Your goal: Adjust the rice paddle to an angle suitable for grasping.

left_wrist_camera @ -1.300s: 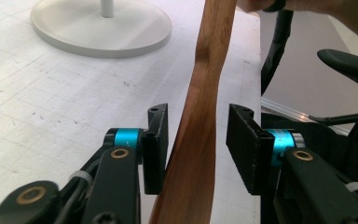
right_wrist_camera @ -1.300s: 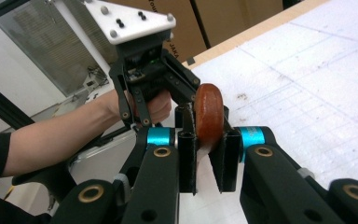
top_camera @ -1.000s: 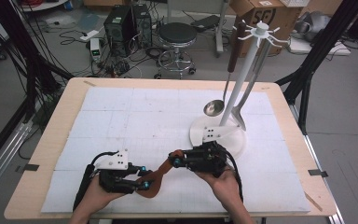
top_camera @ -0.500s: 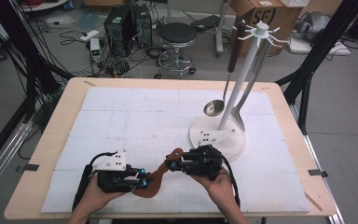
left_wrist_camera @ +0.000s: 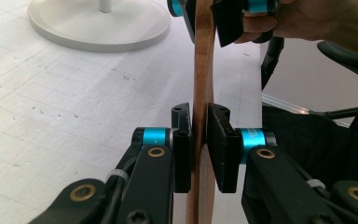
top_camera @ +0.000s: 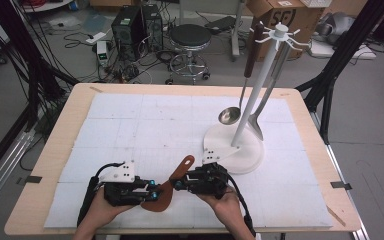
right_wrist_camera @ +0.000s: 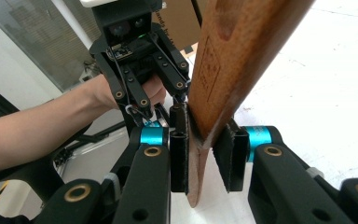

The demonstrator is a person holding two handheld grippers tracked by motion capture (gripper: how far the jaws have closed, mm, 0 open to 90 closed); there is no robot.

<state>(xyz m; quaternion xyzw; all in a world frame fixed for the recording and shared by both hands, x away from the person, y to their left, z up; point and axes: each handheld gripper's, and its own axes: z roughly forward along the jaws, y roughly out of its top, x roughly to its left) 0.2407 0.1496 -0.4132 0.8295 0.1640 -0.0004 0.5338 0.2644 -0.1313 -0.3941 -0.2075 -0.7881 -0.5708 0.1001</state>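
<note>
— Near the worktop's point(top_camera: 300, 200) six o'clock edge, we have the wooden spatula point(top_camera: 172, 185) pinched by both claws: the left claw point(top_camera: 152, 194) on its broad blade, the right claw point(top_camera: 176, 184) on the handle.

— We judge it light, stiff and smooth, so we would grip flat faces. The left claw's view gives its thin edge; the high view gives the utensil stand point(top_camera: 240, 145) at one o'clock.
</note>
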